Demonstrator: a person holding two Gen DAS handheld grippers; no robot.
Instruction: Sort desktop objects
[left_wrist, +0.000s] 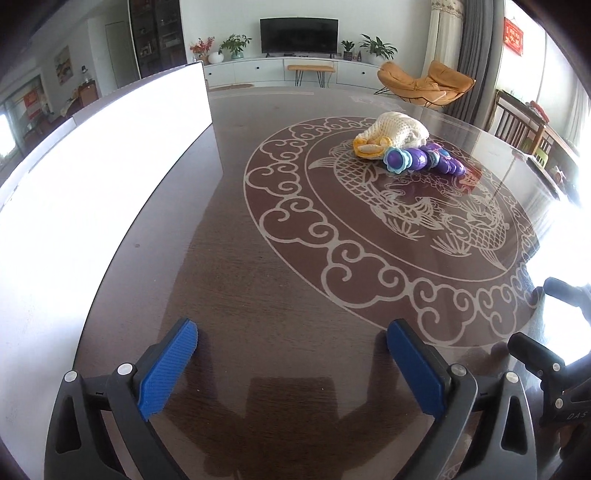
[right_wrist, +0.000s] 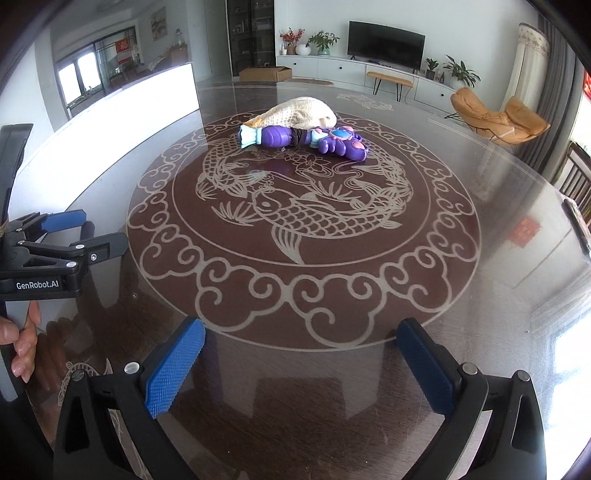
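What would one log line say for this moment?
left tongs: open, empty | right tongs: open, empty | knitted pouch, purple toy: touching, mid-table, untouched

I see a dark wood-grain table (right_wrist: 480, 295) under a glossy, glass-like top that throws reflections and carries a pale, frosted-looking fish pattern (right_wrist: 303, 218). On it lie a cream knitted cloth (left_wrist: 400, 129) with a coarse weave and a shiny purple plastic toy (right_wrist: 317, 142). My pads (left_wrist: 168, 369) are blue, ribbed and matt, set in matt black plastic with small metal pins.
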